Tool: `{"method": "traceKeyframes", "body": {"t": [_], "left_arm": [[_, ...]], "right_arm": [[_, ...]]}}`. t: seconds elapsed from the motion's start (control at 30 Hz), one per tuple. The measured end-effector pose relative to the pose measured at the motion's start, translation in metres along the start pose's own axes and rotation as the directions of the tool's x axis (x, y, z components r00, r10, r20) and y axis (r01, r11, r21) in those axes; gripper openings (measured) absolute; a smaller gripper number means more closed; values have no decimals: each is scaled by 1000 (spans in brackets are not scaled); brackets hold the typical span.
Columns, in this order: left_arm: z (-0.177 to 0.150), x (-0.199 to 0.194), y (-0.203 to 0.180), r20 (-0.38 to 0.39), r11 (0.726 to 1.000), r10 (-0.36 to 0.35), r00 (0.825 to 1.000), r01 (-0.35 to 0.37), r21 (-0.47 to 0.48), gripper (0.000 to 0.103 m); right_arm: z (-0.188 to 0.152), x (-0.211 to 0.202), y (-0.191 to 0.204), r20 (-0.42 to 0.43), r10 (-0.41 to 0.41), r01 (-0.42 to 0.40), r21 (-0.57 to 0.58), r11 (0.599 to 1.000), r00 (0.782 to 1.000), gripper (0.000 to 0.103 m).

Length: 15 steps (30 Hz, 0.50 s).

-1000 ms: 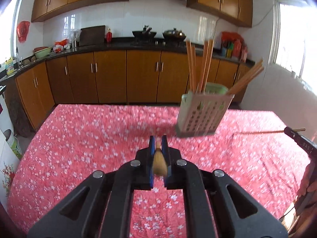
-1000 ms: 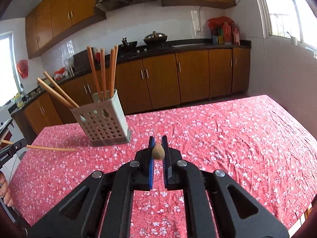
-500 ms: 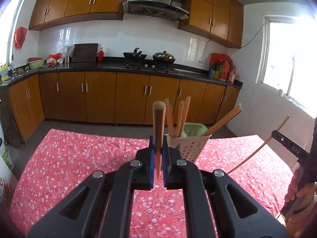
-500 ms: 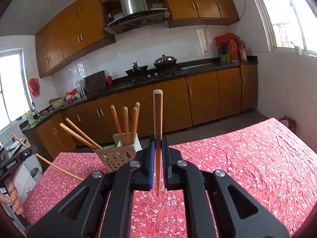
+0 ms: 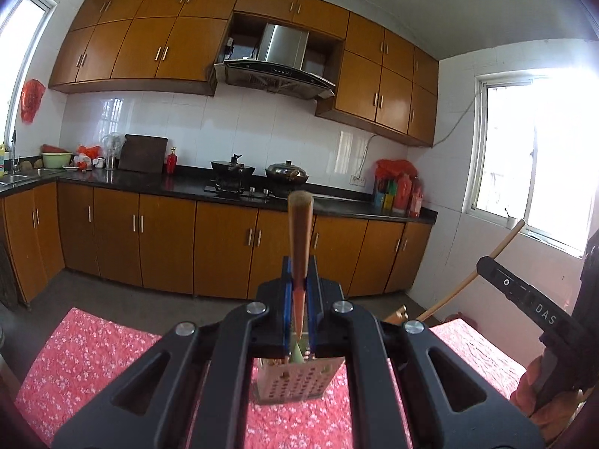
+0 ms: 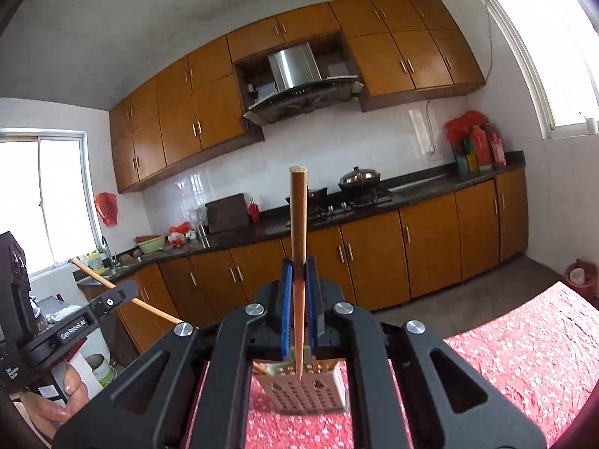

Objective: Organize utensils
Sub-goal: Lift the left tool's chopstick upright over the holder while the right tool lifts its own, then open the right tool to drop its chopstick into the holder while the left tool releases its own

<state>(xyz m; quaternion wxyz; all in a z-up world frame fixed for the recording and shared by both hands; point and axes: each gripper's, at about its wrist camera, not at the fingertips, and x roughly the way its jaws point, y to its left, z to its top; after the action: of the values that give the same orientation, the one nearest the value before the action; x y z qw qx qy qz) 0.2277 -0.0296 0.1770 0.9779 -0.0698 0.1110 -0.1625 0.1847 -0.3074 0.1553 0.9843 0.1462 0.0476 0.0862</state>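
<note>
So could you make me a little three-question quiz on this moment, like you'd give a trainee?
1. True or false: the left gripper holds a chopstick upright.
2. What does the tip of the right gripper's chopstick hang over? A) the perforated holder B) the wok C) the floor
3. Fill in: the holder stands on a red ____ tablecloth.

Key: 1 true; 2 A; 3 floral.

"das" shows on the right tool (image 5: 539,310), "genrobot.ai" on the left tool (image 6: 75,327).
</note>
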Motion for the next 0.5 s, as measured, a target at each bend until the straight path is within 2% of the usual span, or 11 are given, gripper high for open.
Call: {"method": "traceKeyframes", "body": {"t": [0.23,0.5], "left_arm": [[1,34,-6,-16,999,21,1000,-21,29,7],[-22,67,-7,-95,999,27,995,-23,46,8]], "right_arm": [[3,32,-1,39,-12,12,-9,1000,999,8],[-17,71,-5,-23,-35,34,-40,999,999,8]]}}
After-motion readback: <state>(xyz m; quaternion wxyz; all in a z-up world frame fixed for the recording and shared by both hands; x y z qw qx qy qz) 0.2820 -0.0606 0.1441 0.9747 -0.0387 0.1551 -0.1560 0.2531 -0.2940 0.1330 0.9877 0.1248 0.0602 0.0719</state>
